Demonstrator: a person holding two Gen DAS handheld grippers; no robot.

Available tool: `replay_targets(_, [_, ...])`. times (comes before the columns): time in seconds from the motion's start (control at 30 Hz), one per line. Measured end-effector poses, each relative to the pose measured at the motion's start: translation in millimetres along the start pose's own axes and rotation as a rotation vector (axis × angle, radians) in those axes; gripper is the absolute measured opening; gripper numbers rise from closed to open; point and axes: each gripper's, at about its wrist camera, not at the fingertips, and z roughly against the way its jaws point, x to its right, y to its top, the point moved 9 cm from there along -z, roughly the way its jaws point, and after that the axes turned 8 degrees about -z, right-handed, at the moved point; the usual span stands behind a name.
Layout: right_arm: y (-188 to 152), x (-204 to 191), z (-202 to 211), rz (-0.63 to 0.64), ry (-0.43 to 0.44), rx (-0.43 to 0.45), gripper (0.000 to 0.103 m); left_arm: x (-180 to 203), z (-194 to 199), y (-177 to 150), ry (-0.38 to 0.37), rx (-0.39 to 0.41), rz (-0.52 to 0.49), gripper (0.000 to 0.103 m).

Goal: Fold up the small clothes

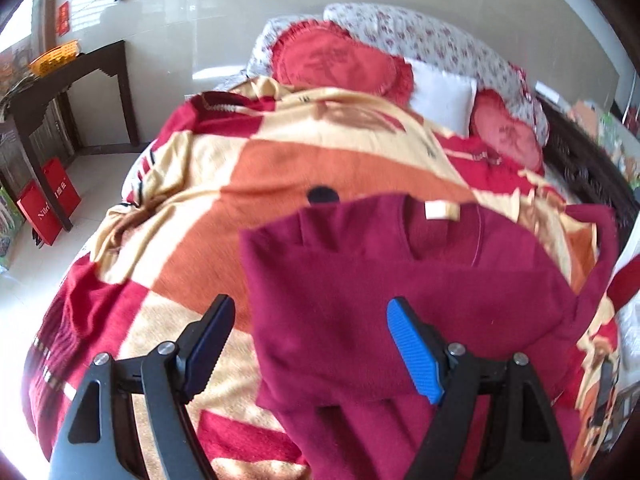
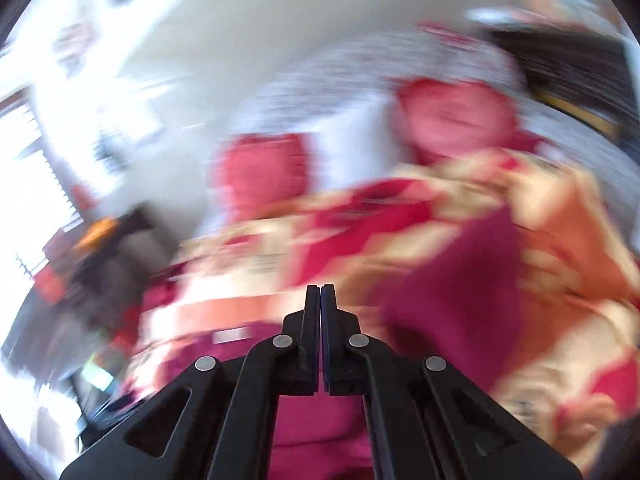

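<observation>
A dark side table (image 1: 80, 64) stands at the far left by the wall. The left tool (image 1: 308, 344) hangs released over the maroon sweater (image 1: 400, 280), which lies spread on the bed's patterned blanket (image 1: 280, 168). The right tool (image 2: 321, 292) is clenched on nothing; its view is blurred.

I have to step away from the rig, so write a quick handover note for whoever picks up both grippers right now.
Left gripper: open, over the maroon sweater's left edge, holding nothing.
Right gripper: fingers shut; the view is too blurred to show any cloth between them.
Sweater lies on the patterned blanket, neckline and label away from you, left sleeve apparently folded across the chest.
Left: remaining folds.
</observation>
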Motion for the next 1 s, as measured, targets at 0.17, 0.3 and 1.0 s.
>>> replay_targets(0.17, [-79, -112, -24, 0.354, 0.122, -0.131, 0.0, -12, -2, -8, 0.006, -0.022, 0.026, 0.082])
replay_targets(0.3, [-95, -75, -54, 0.336, -0.046, -0.165, 0.0, -19, -7, -19, 0.017, -0.042, 0.005, 0.082])
replay_targets(1.0, [-9, 138, -139, 0.195, -0.715, -0.226, 0.011, -8, -31, -42, -0.013, -0.115, 0.001, 0.082])
